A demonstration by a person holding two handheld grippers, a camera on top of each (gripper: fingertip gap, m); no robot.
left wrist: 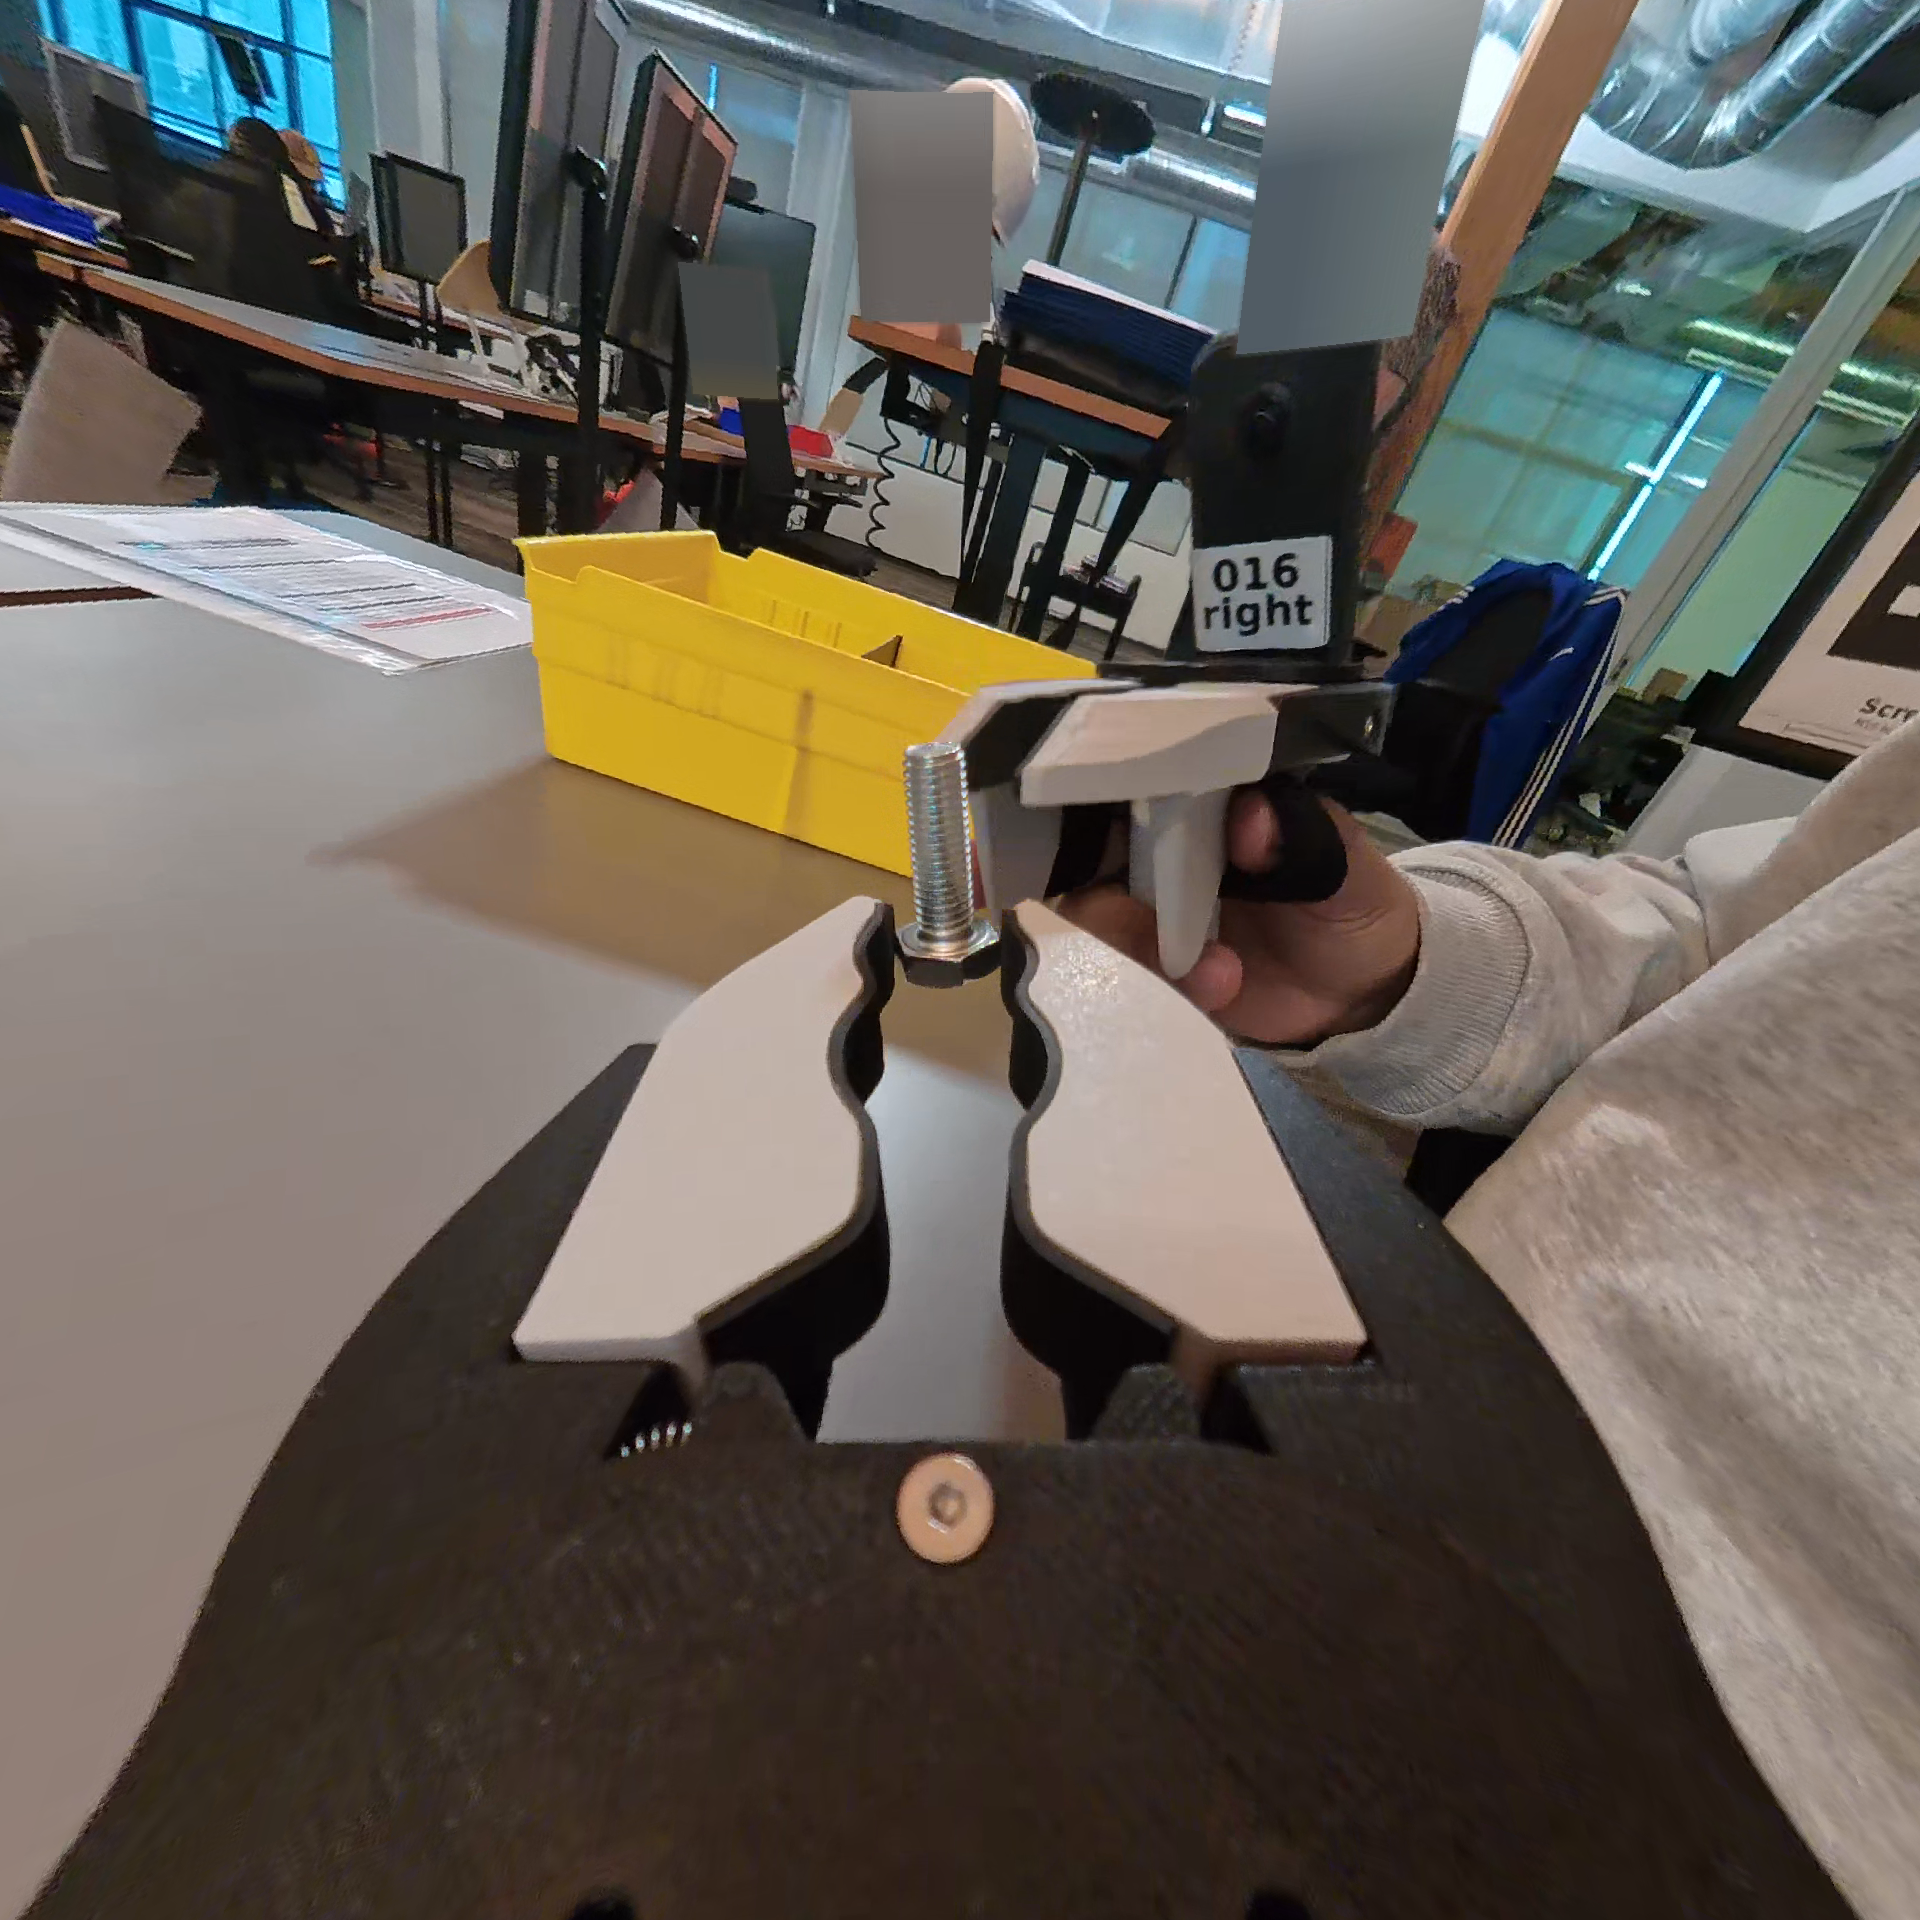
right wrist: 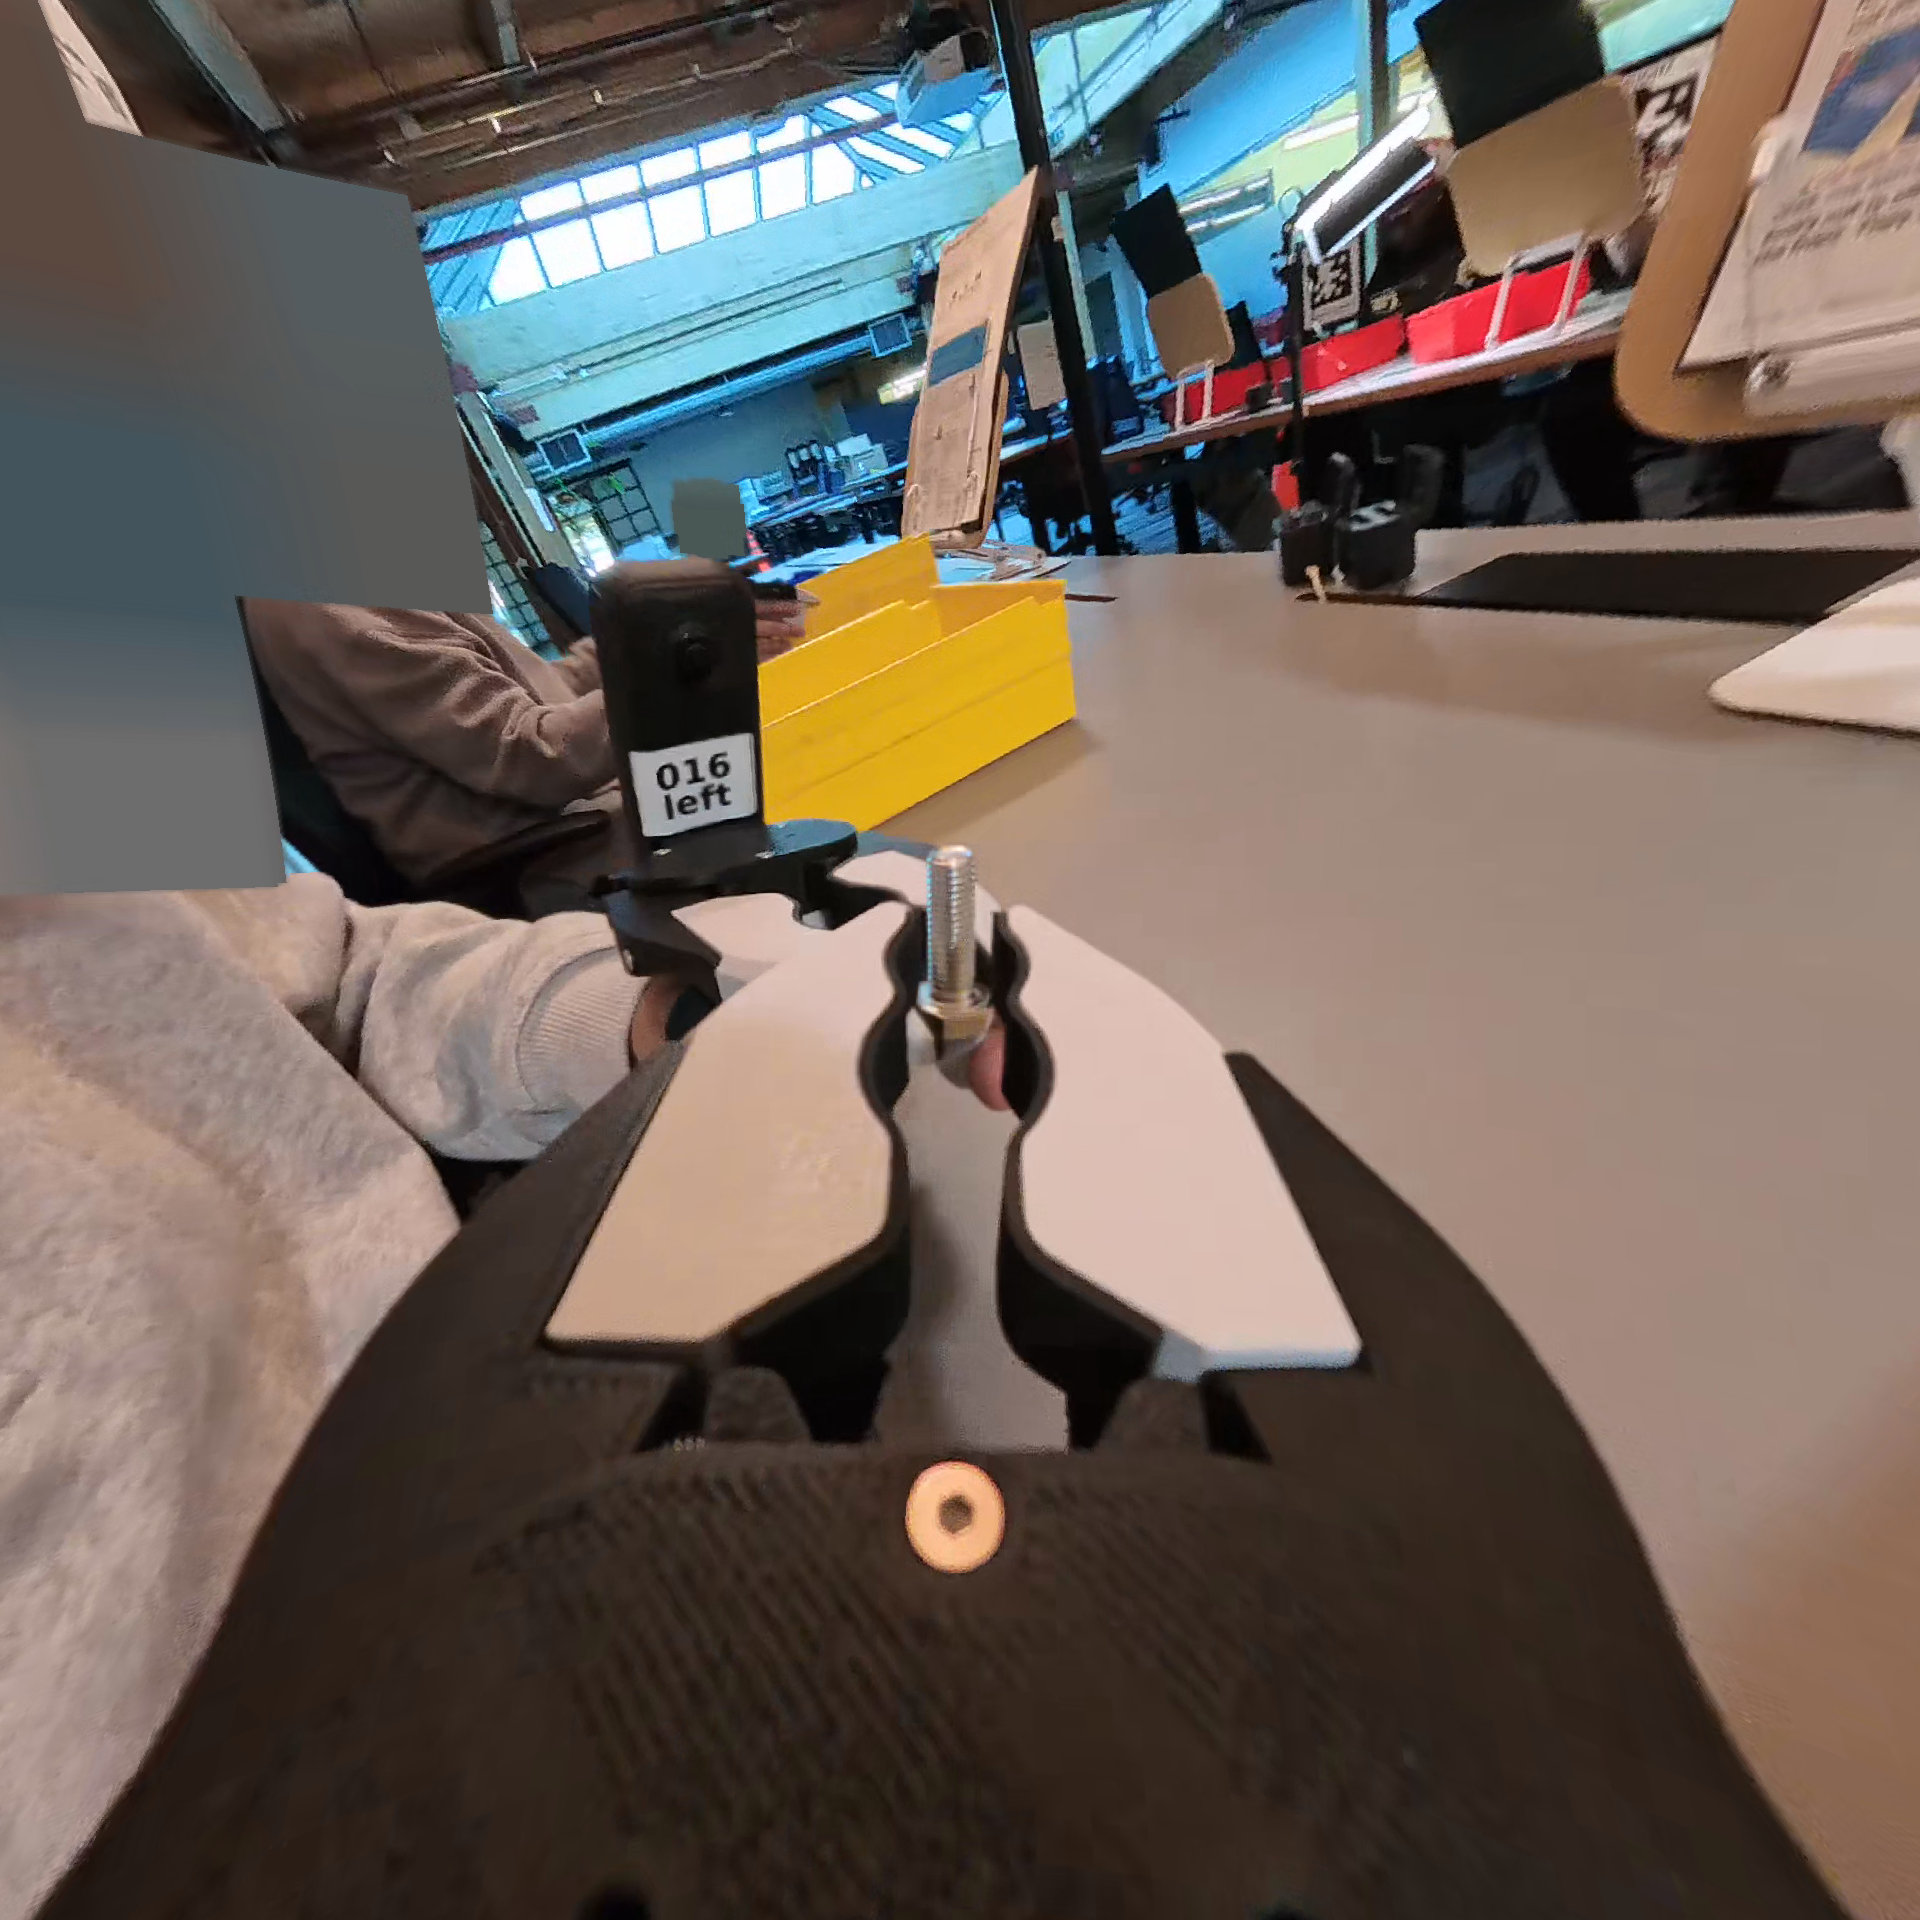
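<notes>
Between both grippers' fingers point(left wrist: 873, 940), upright bolt point(left wrist: 937, 831), head partly hidden

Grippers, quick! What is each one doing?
Left gripper: shut on the bolt, gripping its head.
Right gripper: around the same bolt; gripping or not, cannot tell.
</notes>
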